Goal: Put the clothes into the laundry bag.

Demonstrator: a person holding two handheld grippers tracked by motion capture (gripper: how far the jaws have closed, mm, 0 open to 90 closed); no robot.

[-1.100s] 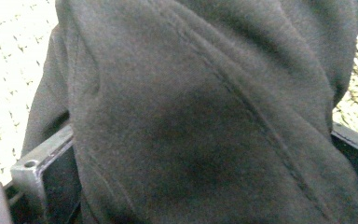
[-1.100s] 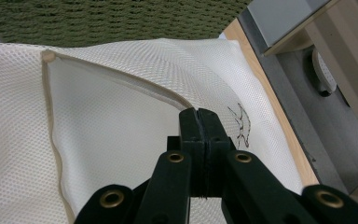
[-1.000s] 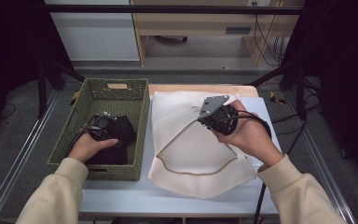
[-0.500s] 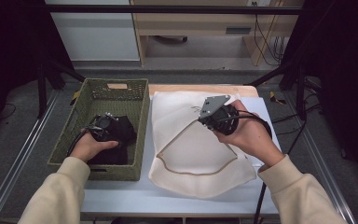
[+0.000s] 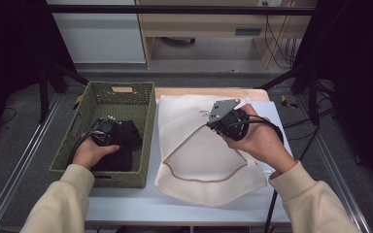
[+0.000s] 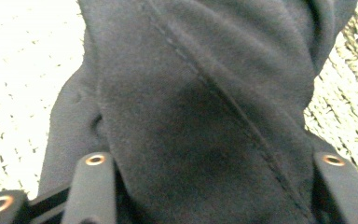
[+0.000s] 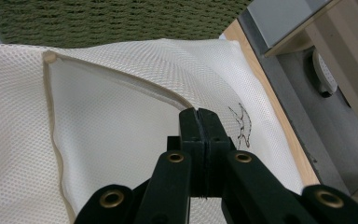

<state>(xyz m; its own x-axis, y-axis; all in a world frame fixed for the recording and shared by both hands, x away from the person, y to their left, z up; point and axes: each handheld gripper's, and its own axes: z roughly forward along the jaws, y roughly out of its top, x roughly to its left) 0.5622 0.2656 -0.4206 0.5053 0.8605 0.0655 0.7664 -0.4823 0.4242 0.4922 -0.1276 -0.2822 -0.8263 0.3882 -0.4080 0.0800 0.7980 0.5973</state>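
A black garment [image 5: 126, 141] lies bunched in the green woven basket [image 5: 148, 116] at the left. My left gripper [image 5: 118, 137] reaches into it. Its jaws have just been closing, and the dark cloth [image 6: 205, 93] fills the gap between them and touches both. A white mesh laundry bag [image 5: 199, 160] lies flat on the table to the right of the basket. My right gripper [image 5: 209, 127] is shut on the bag's beige-trimmed opening edge and holds that edge up. In the right gripper view the jaws [image 7: 199, 116] meet over the mesh [image 7: 121, 130].
The basket's far wall [image 5: 121, 87] has a handle slot. A wooden board [image 5: 252, 92] runs along the table's far edge behind the bag. Metal rails [image 5: 24, 160] flank the table. A cable [image 5: 272, 204] trails from my right gripper off the front edge.
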